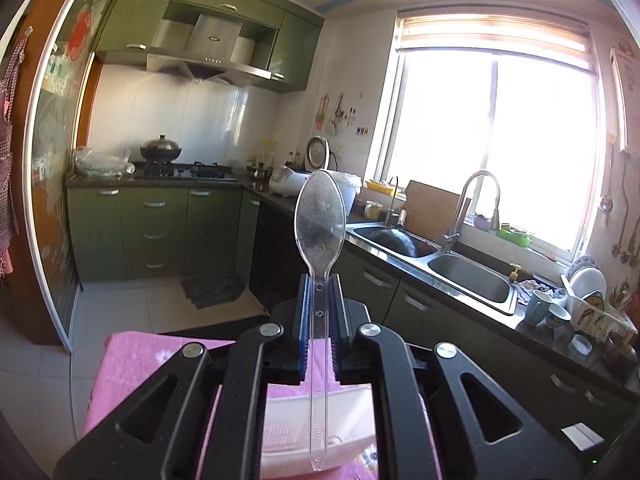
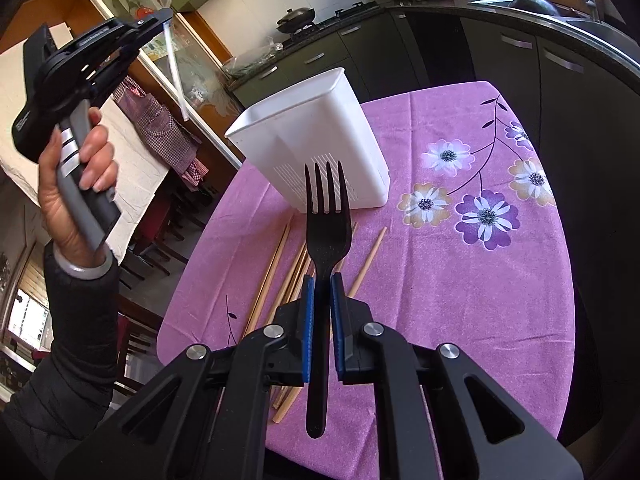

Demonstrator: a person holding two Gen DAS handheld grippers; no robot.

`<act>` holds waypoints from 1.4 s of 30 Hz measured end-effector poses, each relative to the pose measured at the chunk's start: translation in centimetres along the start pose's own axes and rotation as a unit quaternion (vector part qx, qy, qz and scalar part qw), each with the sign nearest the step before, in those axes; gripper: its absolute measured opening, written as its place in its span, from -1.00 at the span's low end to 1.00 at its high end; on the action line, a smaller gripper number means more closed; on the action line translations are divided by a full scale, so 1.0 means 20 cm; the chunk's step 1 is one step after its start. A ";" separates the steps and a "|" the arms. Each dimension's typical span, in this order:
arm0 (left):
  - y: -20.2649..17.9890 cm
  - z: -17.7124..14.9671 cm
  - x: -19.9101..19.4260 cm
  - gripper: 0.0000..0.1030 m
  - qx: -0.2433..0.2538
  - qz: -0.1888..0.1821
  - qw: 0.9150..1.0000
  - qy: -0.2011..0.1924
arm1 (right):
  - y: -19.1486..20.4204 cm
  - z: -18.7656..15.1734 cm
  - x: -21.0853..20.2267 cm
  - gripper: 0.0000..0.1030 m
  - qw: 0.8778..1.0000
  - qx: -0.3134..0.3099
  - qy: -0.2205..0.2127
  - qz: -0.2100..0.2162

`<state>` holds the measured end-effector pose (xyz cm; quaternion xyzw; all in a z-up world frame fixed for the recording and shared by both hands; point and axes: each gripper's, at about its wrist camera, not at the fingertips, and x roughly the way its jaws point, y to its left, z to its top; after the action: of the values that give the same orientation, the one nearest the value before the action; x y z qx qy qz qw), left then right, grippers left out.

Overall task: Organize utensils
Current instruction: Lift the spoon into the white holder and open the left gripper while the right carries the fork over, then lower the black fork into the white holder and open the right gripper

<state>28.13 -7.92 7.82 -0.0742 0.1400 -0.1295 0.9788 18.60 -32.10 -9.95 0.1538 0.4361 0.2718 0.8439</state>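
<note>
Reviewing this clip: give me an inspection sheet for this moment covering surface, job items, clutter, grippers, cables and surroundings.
Surface: table under a pink floral tablecloth.
Job's things: white utensil holder standing on the cloth, looks empty as far as visible; wooden chopsticks lying loose in front of it.
Clutter: nothing seen on the cloth.
Grippers: left gripper raised, shut on a clear plastic spoon, bowl up; right gripper shut on a black plastic fork, tines toward the holder.
Cables: nothing seen.
Surroundings: kitchen with green cabinets, double sink, bright window.
</note>
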 end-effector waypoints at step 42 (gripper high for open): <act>0.09 -0.31 -0.47 -0.40 0.053 0.043 0.996 0.057 | 0.34 0.84 0.32 -0.82 0.949 -0.116 -0.259 -0.140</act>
<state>18.13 -4.24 4.04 -0.0086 0.1917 -0.0983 0.9765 33.25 -23.21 -1.10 0.0578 0.1851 0.1505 0.9694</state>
